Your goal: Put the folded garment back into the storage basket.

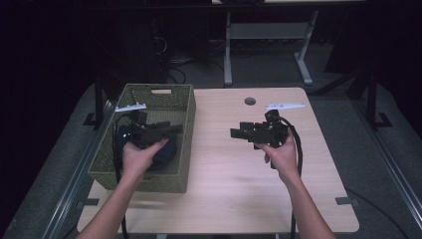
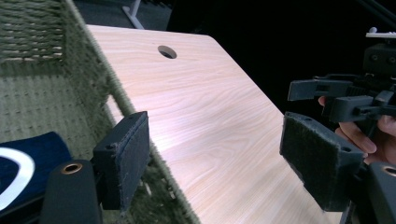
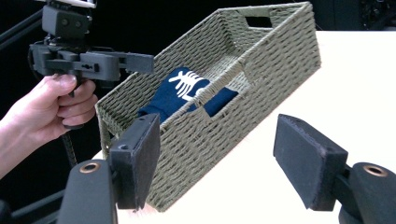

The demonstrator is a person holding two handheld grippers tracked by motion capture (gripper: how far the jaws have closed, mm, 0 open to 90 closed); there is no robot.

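Note:
A green woven basket [image 1: 149, 180] stands on the left part of the light wooden table [image 1: 234, 179]. In it lies a folded dark blue cloth [image 3: 182, 91] with a white print. My left gripper [image 1: 175, 128] hovers over the basket, open and empty, its jaws pointing right toward the table's middle. In its own view the pads [image 2: 126, 154] stand wide apart above the basket's right wall [image 2: 88, 79], with the blue cloth [image 2: 32, 158] at lower left. My right gripper [image 1: 235, 133] is held over the table right of centre, open and empty, jaws facing the basket [image 3: 261, 79].
A round cable hole [image 1: 250, 101] sits near the table's far edge. Bare tabletop [image 2: 201, 93] lies between the basket and the right hand. Behind the table stands another desk's white frame [image 1: 228, 50] on a dark floor with cables.

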